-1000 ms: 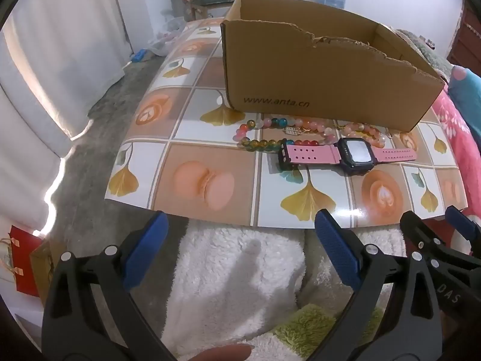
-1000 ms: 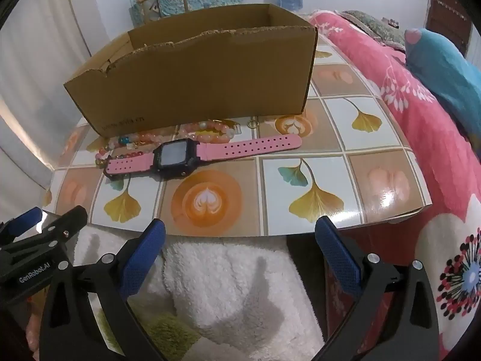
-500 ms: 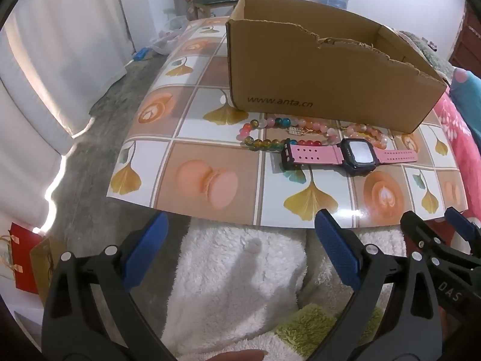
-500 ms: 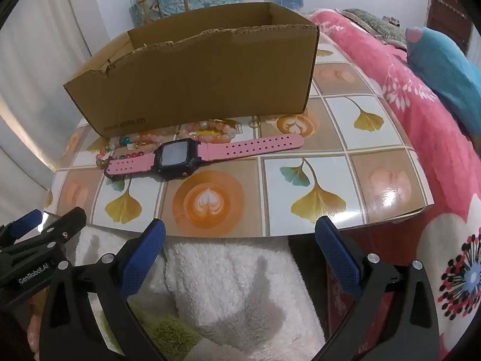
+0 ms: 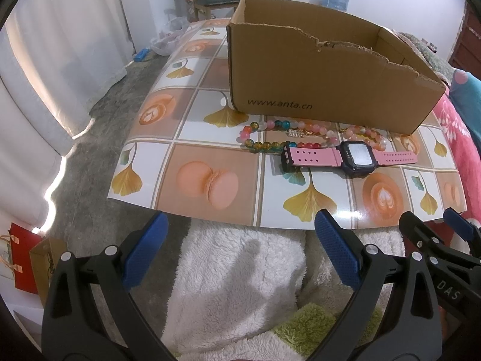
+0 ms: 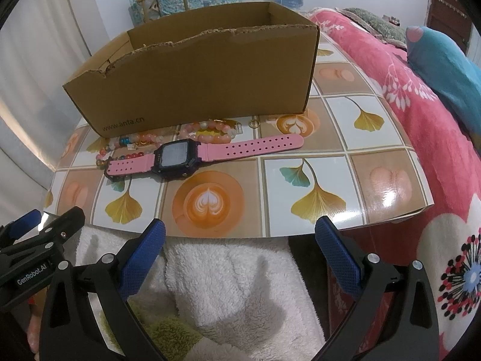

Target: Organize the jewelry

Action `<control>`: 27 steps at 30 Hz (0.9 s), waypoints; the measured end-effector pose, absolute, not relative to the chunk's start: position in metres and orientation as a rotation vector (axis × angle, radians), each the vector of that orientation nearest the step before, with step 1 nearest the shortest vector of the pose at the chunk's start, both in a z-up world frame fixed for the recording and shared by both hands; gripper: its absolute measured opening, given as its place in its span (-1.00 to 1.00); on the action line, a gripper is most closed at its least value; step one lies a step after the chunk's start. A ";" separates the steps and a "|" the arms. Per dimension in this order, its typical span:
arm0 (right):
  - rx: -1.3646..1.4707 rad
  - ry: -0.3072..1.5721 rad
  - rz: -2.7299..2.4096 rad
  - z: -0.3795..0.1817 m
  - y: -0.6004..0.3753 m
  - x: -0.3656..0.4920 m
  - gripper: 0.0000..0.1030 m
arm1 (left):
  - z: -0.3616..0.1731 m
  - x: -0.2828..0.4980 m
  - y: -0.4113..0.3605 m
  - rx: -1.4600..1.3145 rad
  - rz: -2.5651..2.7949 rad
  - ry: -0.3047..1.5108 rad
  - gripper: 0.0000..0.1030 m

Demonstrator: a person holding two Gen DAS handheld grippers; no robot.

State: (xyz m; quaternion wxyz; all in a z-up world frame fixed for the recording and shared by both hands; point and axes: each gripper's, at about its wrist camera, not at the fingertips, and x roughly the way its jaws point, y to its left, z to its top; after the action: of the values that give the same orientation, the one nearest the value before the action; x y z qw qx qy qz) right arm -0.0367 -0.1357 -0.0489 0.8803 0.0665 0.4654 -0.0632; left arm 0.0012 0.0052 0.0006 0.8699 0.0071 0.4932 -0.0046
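While I hold both tools short of the tiled mat [image 5: 192,177], the left gripper [image 5: 237,252] hangs w/ its blue pads spread wide, nothing between them, over white fleece [image 5: 240,276] just off the mat's near edge. My right gripper [image 6: 240,255] is likewise spread and empty, beside the left one, also over the fleece.

Landmark: cardboard box [image 5: 315,81], open-topped, torn along its front rim, "www.anta.cn" printed low on the front wall. Pink watch [image 5: 354,158] lies flat in front of the box, strap stretched out straight, dark face up, just apart from the box wall. Betw. watch and box: multicolour bead bracelet [image 5: 270,132] toward the box's left end, its near side touching or under the buckle end of the strap; pink bead bracelet [image 6: 207,131] toward the box's middle, tight against the watch. Small gold ring [image 6: 254,124] sits close to the box front, near its right corner. Pink floral blanket [image 6: 405,105] lies right of the box, off the mat.
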 end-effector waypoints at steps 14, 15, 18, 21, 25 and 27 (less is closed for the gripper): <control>0.134 0.970 -0.131 -0.046 -0.134 -0.035 0.89 | 0.004 0.001 0.005 0.013 -0.008 1.028 0.83; 0.134 0.970 -0.131 -0.046 -0.134 -0.035 0.89 | 0.003 0.001 0.006 0.011 -0.007 1.028 0.83; 0.134 0.969 -0.130 -0.046 -0.135 -0.036 0.89 | 0.003 0.001 0.006 0.011 -0.008 1.028 0.83; 0.134 0.969 -0.129 -0.046 -0.134 -0.036 0.89 | 0.003 0.001 0.006 0.010 -0.008 1.028 0.83; 0.135 0.970 -0.130 -0.047 -0.135 -0.036 0.89 | 0.004 0.001 0.006 0.011 -0.008 1.029 0.84; 0.134 0.971 -0.130 -0.047 -0.135 -0.036 0.89 | 0.004 0.001 0.006 0.010 -0.008 1.029 0.83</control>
State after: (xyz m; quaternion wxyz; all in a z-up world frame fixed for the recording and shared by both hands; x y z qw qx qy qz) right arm -0.0357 -0.1346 -0.0465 0.8803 0.0645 0.4659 -0.0624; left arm 0.0009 0.0059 0.0043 0.8704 0.0050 0.4922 -0.0038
